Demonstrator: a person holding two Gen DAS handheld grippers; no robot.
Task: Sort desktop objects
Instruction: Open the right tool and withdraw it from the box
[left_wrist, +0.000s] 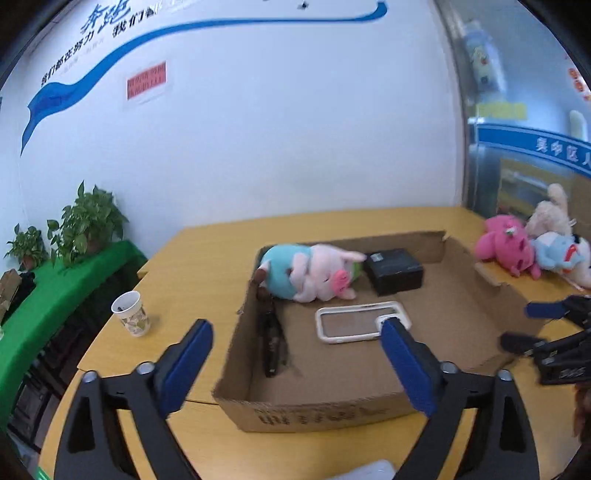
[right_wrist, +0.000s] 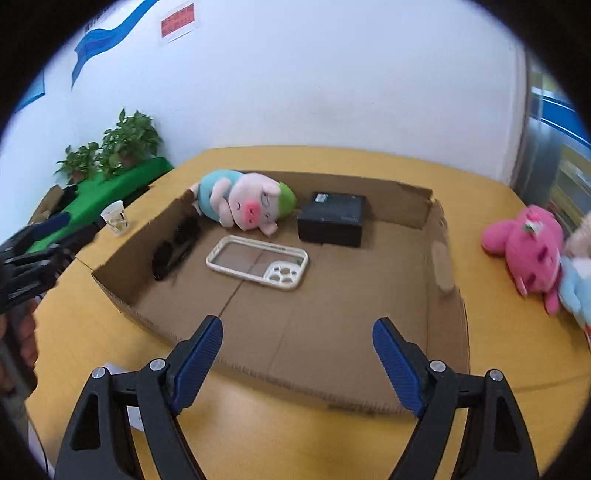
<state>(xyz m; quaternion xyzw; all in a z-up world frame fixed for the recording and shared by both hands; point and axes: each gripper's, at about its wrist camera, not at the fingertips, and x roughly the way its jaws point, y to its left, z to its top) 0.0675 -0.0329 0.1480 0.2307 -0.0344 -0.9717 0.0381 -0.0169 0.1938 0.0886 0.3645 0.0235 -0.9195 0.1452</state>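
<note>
A shallow cardboard box (left_wrist: 454, 295) (right_wrist: 332, 332) lies on the yellow table. In it are a pig plush (left_wrist: 314, 275) (right_wrist: 247, 203), a black box (left_wrist: 395, 271) (right_wrist: 332, 218), a white phone case (left_wrist: 360, 321) (right_wrist: 258, 266) and a dark object (left_wrist: 271, 339) (right_wrist: 177, 243) along the left wall. My left gripper (left_wrist: 297, 328) is open and empty, above the box's near left corner. My right gripper (right_wrist: 297, 328) is open and empty, above the box's near edge; it also shows in the left wrist view (left_wrist: 532, 325).
A pink plush (left_wrist: 506, 249) (right_wrist: 528, 251) lies with other plush toys (left_wrist: 557, 243) on the table right of the box. A paper cup (left_wrist: 131, 314) (right_wrist: 115, 218) stands left of the box. Potted plants (left_wrist: 85, 225) sit on a green-covered shelf at the far left.
</note>
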